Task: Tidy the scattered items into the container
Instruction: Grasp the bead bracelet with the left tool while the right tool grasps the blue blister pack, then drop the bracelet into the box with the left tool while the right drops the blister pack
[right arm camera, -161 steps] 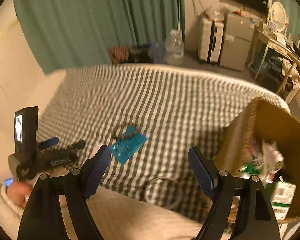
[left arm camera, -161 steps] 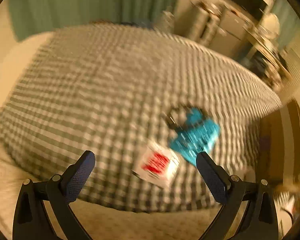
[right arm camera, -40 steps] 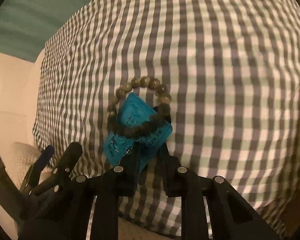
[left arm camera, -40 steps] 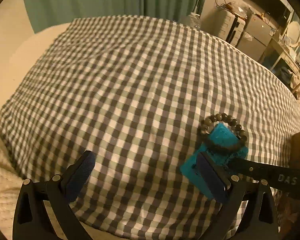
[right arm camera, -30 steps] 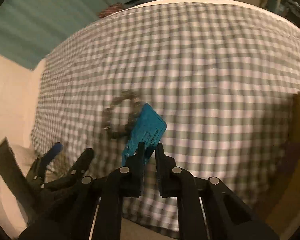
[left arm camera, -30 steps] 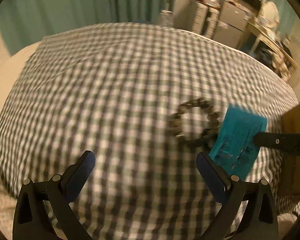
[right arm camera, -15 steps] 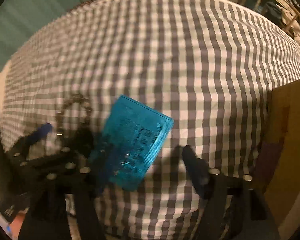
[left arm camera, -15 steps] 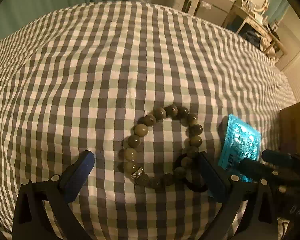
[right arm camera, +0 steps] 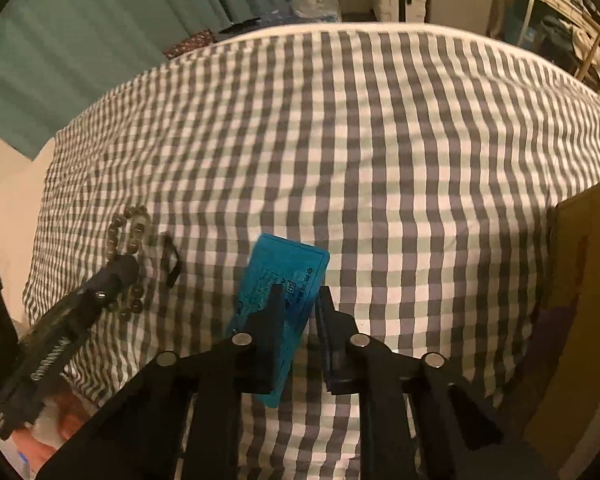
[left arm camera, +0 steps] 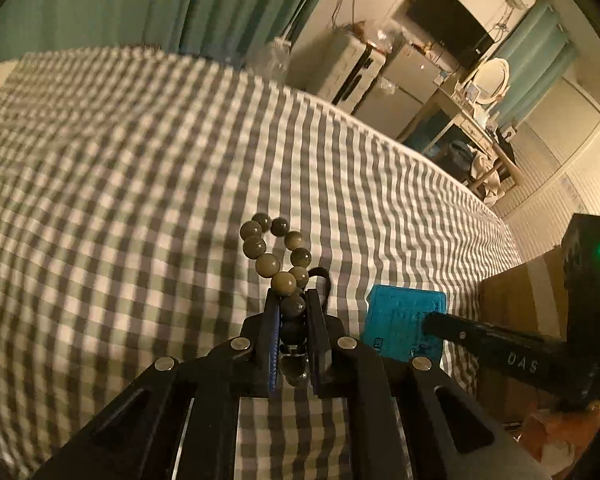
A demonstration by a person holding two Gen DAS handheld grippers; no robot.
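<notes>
A bracelet of olive beads [left arm camera: 266,266] lies on the checked bedspread [left arm camera: 140,200], and my left gripper [left arm camera: 294,300] is shut on its near side; the far beads trail onto the cloth. A black hair tie [left arm camera: 325,276] lies just right of the fingers. The right gripper [right arm camera: 300,292] is closing, with the blue packet [right arm camera: 288,264] tilted between its jaws against the left finger. In the left wrist view the same packet [left arm camera: 400,320] shows with the right gripper [left arm camera: 440,320] on its corner. The right wrist view shows the left gripper [right arm camera: 120,272] on the bracelet [right arm camera: 114,236].
A cardboard box [left arm camera: 516,300] stands at the bed's right edge, also in the right wrist view [right arm camera: 580,260]. Beyond the bed are green curtains [left arm camera: 140,8], suitcases [left arm camera: 348,68], a cabinet with a TV and a dressing table [left arm camera: 472,120]. A hand [right arm camera: 48,452] holds the left tool.
The left jaws, wide around the bracelet before, have shut on its beads and the view has tipped up. The right jaws opened over the packet and have narrowed on it again.
</notes>
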